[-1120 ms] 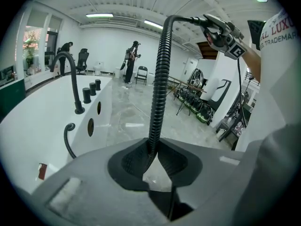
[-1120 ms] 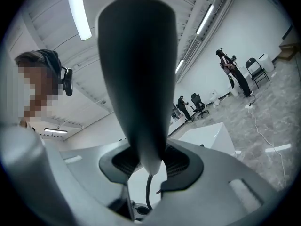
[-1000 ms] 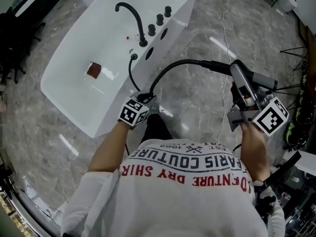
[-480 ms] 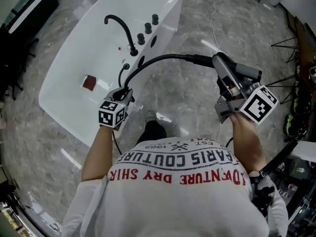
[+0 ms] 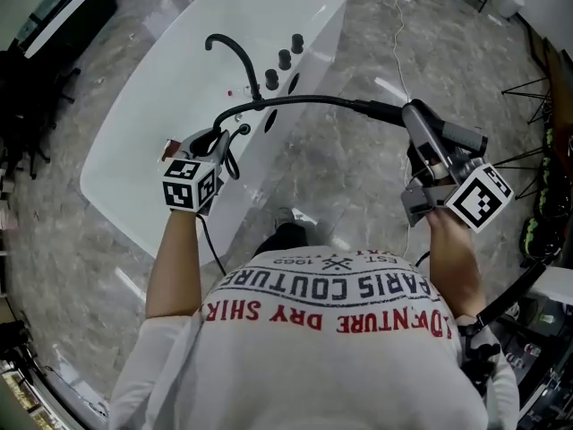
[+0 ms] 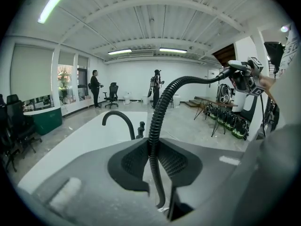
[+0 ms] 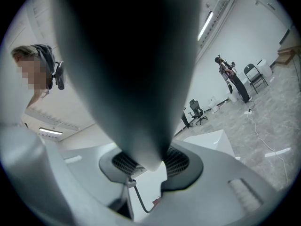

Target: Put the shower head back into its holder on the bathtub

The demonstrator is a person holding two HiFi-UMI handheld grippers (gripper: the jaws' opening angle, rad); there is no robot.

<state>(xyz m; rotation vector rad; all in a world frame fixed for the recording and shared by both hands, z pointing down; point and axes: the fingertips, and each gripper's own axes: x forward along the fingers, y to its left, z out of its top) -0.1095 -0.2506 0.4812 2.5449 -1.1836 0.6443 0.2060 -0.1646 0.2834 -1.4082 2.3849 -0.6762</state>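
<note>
A: What is held in the left claw (image 6: pixel 157 160)?

B: The black hose (image 6: pixel 162 102) is pinched between its jaws, low down on the hose. In the head view this claw is held up over the near rim of the bathtub (image 5: pixel 134 115).

A: And the right claw (image 7: pixel 149 160)?

B: It is clenched on the shower head (image 7: pixel 127 55). The head is held up in the air on the right, well apart from the tub. The hose is seen arching from one claw across to the other.

A: Where is the holder?

B: A small round hole (image 5: pixel 243 131) is seen on the tub's rim, just on the near side of the curved faucet (image 5: pixel 235 52) and the knobs (image 5: pixel 285 58). It is judged to be the holder, but it is too small to be sure.

A: Which step is in hand?

B: The head is lifted and not yet put back. The hose looks to be kept tidy so the head can be brought over.

A: What is needed next?

B: The head must be carried left to the rim, tipped down and slid into the hole. The hose must be fed back so that no loop gets caught.
</note>
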